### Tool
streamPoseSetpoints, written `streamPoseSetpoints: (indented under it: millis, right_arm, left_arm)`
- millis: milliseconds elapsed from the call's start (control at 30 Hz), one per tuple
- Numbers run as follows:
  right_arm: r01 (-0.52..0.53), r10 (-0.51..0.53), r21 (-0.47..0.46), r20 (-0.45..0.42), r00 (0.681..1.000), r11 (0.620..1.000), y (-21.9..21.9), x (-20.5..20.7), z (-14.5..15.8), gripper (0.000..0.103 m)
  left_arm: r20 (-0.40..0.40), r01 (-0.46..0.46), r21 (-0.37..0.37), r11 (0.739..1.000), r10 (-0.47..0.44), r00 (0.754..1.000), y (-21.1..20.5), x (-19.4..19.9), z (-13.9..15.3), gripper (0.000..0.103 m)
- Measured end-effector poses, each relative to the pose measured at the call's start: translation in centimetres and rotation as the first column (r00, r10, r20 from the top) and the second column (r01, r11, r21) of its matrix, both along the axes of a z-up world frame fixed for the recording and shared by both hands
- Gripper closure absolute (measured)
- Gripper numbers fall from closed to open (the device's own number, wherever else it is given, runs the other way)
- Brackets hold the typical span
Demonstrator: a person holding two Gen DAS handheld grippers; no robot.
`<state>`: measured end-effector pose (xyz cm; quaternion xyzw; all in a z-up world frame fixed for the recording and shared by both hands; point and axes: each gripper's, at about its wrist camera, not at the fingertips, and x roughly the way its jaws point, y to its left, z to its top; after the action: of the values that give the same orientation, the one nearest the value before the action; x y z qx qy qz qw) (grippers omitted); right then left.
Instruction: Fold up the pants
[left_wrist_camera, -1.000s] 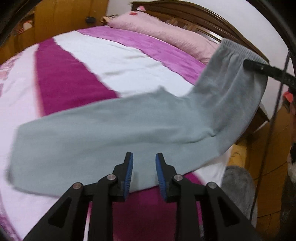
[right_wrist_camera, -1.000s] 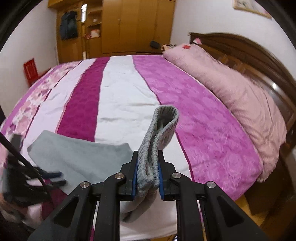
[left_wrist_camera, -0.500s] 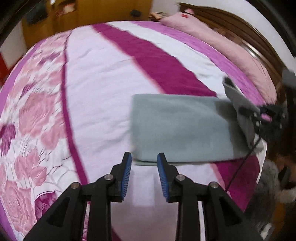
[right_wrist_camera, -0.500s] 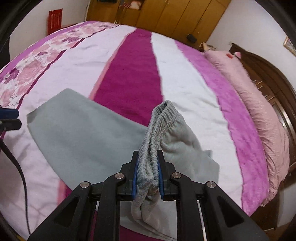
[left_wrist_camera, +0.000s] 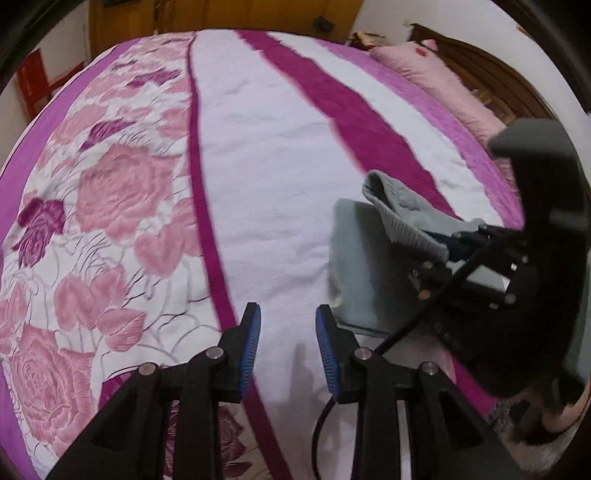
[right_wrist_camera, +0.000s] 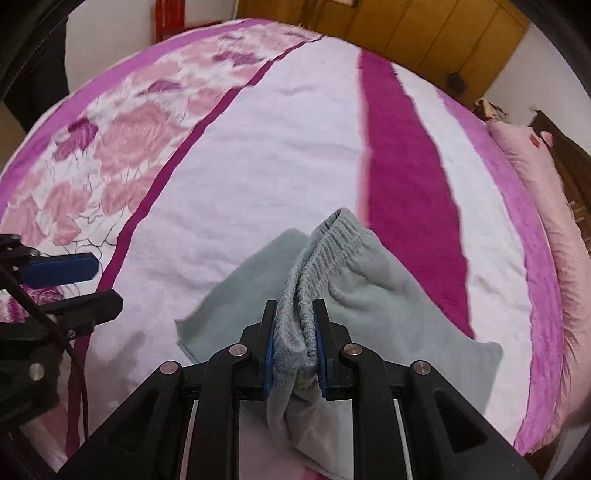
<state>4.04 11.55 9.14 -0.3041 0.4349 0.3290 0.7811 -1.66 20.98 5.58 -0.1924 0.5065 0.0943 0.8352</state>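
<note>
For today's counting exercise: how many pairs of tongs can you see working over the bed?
2. The right tongs pinch the grey pants at the waistband; the left tongs hang beside them, holding nothing, jaws opening.

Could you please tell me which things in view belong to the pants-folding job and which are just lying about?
Part of the job:
- grey pants, waistband pinched in the right claw
- left claw, opening with nothing between its pads
- bedspread, the folding surface

Just lying about:
- pink pillow
- wooden wardrobe
- red chair
</note>
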Motion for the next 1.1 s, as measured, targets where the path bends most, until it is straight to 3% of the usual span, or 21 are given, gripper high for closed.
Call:
streamPoseSetpoints:
  millis: [133,367,433,467,567,733,900,967,1100]
  right_arm:
    - [-0.025,0.026,-0.023,0.035,0.999,0.999,1.3,-0.9,-0.2,0.087]
    - [-0.032,0.032,-0.05,-0.003,0.999,0.998,2.8,-1.0,-2.4,0.086]
    - [-0.052,0.052,-0.068,-0.014,0.999,0.996,3.1,-1.2,-2.9,0.081]
    - [-0.064,0.063,-0.064,-0.022,0.998,0.996,3.1,-1.2,-2.9,0.073]
    - [-0.069,0.069,0.003,-0.092,0.993,0.998,2.6,-1.4,-2.1,0.063]
    - [-0.061,0.095,0.157,-0.217,0.972,0.986,1.5,-1.2,-0.1,0.063]
    - [0.03,0.098,0.302,-0.399,0.912,0.953,-1.8,0.2,0.7,0.063]
    - [0.067,0.077,0.318,-0.419,0.905,0.946,-3.8,1.0,1.1,0.063]
    - [0.114,0.015,0.307,-0.388,0.922,0.945,-10.2,2.4,2.1,0.063]
  left_arm:
    - [0.012,-0.044,-0.047,0.998,0.045,0.999,1.8,-0.3,0.1,0.071]
    - [0.015,-0.073,-0.059,0.996,0.074,0.997,2.6,-0.9,0.3,0.071]
    - [0.009,-0.072,-0.05,0.996,0.072,0.997,2.5,-0.9,0.2,0.071]
    - [0.008,-0.072,-0.05,0.996,0.072,0.997,2.5,-0.8,0.1,0.071]
    - [0.015,-0.07,-0.063,0.996,0.071,0.997,2.6,-0.8,0.2,0.071]
    - [0.047,-0.078,-0.061,0.995,0.081,0.996,3.0,-1.1,0.9,0.071]
    - [0.046,-0.072,-0.06,0.996,0.075,0.996,2.9,-0.8,0.6,0.071]
    - [0.057,-0.046,-0.045,0.998,0.049,0.997,2.1,-0.4,0.6,0.071]
    - [0.113,0.08,-0.049,0.996,-0.074,0.991,-0.9,1.8,0.9,0.071]
